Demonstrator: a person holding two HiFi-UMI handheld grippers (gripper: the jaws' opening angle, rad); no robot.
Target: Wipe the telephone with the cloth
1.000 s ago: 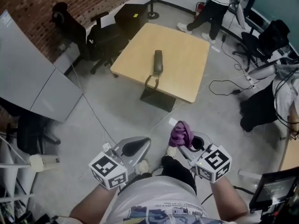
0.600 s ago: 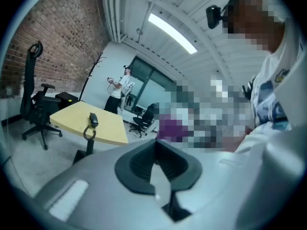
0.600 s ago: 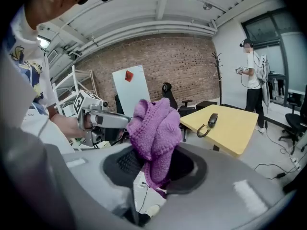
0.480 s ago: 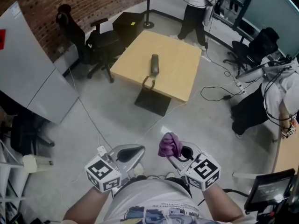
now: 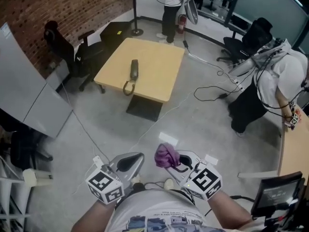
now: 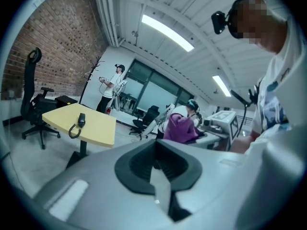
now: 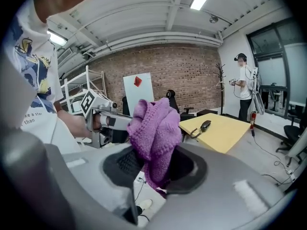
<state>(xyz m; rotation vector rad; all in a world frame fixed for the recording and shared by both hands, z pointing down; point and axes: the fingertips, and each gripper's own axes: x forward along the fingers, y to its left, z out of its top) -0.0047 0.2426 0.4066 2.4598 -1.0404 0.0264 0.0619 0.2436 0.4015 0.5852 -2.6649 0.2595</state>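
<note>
A dark telephone handset [image 5: 134, 68] with a coiled cord lies on a yellow square table [image 5: 154, 62] far ahead across the floor; it also shows small in the left gripper view [image 6: 81, 120] and the right gripper view [image 7: 205, 125]. My right gripper [image 5: 170, 159] is shut on a bunched purple cloth [image 5: 165, 154], which sticks up from its jaws [image 7: 154, 133]. My left gripper [image 5: 129, 161] is shut with nothing in it, held low beside the right one. Both grippers are close to my body, well away from the table.
Black office chairs [image 5: 63, 47] stand left of the table by a brick wall. A grey panel [image 5: 29, 100] leans at the left. Cables [image 5: 212, 88] trail over the floor right of the table. A person [image 5: 171, 4] stands beyond the table; another in white [image 5: 277, 79] bends at the right.
The table and telephone have shifted left in the head view, and more of the room at the right shows. Both grippers keep their hold and stay low near my body.
</note>
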